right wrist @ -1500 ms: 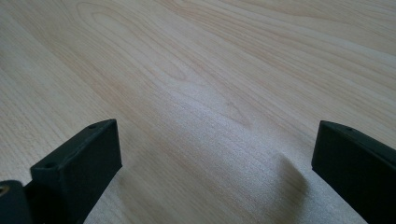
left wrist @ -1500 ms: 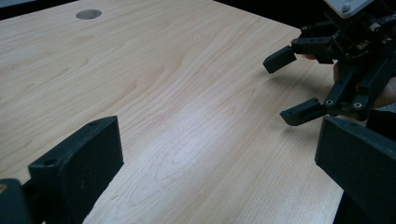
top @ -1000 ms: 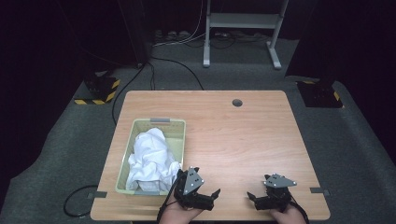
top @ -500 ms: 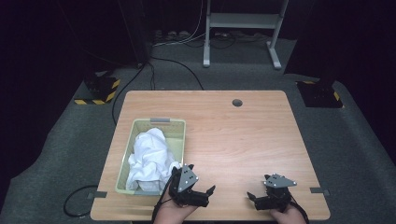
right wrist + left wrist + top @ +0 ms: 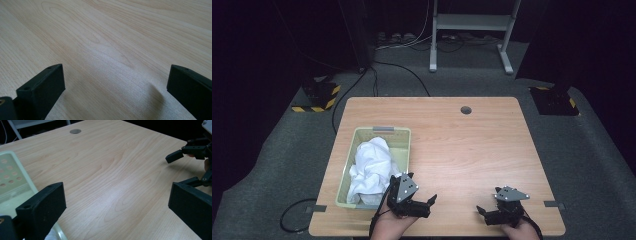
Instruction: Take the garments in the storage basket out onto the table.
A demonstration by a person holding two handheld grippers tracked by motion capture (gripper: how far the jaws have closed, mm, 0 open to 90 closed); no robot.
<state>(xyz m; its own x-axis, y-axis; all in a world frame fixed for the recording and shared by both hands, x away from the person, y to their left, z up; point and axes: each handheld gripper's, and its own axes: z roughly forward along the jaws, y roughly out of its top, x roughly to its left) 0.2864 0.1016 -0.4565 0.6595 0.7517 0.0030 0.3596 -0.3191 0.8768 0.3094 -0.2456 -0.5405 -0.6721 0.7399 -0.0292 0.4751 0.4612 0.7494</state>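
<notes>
Since a second ago: left gripper (image 5: 424, 202) drawn back toward the near table edge and turned, jaws swung to point rightward across the boards; right gripper (image 5: 486, 212) unchanged in place near the front right corner.

Left gripper: held in a hand (image 5: 388, 222) entering from the bottom edge, palm under the body, grey three-cornered plate tilted up and leftward. Jaws spread wide, nothing between them. Positioned just beside the near right corner of the pale green perforated plastic basket (image 5: 404, 137), apart from it as far as the high view tells. From the left gripper view: black jaws well separated over bare wood, basket wall (image 5: 10, 178) with round holes at the lower left, right gripper (image 5: 186, 152) farther off at the upper right.

Right gripper: gripped by a hand (image 5: 518, 231) at the bottom edge, grey plate on top lying nearly level, jaws aimed leftward toward the other gripper. Jaws parted, empty; in the right gripper view, wide apart above plain grain.

Crumpled white cloth (image 5: 368, 165): piled inside the basket, filling its middle and near end, heaped above the rim.

Beyond: light wooden table (image 5: 472, 150) with a round grey cable hole (image 5: 466, 110) near the far edge; grey carpet; white metal stand frame (image 5: 472, 30) at the back.
</notes>
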